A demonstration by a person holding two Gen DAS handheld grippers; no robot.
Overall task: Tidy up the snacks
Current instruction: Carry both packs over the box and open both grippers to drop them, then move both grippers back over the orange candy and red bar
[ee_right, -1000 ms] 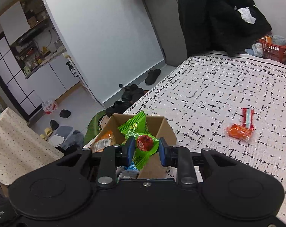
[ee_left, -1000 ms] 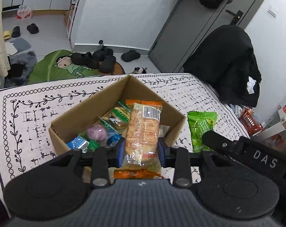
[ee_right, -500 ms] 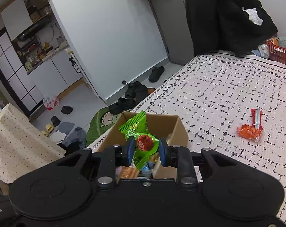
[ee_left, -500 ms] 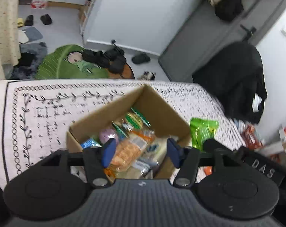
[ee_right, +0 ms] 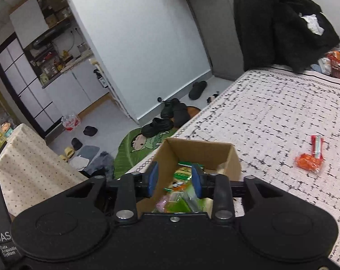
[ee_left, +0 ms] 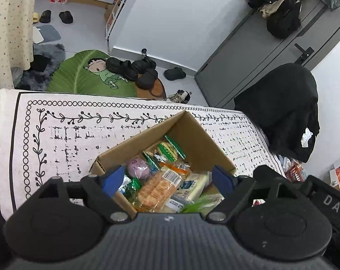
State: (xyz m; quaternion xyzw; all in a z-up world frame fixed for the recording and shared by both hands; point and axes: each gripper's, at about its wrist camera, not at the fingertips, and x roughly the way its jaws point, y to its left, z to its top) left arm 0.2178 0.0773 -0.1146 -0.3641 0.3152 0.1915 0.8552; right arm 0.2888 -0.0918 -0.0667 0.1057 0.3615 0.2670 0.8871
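Left wrist view: your left gripper (ee_left: 167, 181) hangs over the cardboard box (ee_left: 192, 132), jaws spread wide with nothing between the blue pads.
Box contents: an orange cracker pack (ee_left: 157, 190) lies on top, with a white packet (ee_left: 191, 185) just to its right, a purple round sweet (ee_left: 138, 166) behind it and a green-and-gold packet (ee_left: 167, 150) toward the far corner.
Box position: it sits on the black-and-white patterned cloth (ee_left: 64, 139), near the cloth's far edge.
Right wrist view: your right gripper (ee_right: 174, 177) is also above the box (ee_right: 215, 153), jaws parted and gripping nothing.
Green wrapper: a green packet (ee_right: 181, 203) lies loose inside the box below your pads, blurred.
Still outside: an orange snack bag (ee_right: 308, 162) and a red-and-white stick pack (ee_right: 316, 146) touch each other on the cloth (ee_right: 271, 112), well apart from the box on its right.
Floor: black shoes (ee_right: 170, 117) and a green leaf mat (ee_left: 84, 76) lie past the cloth's edge.
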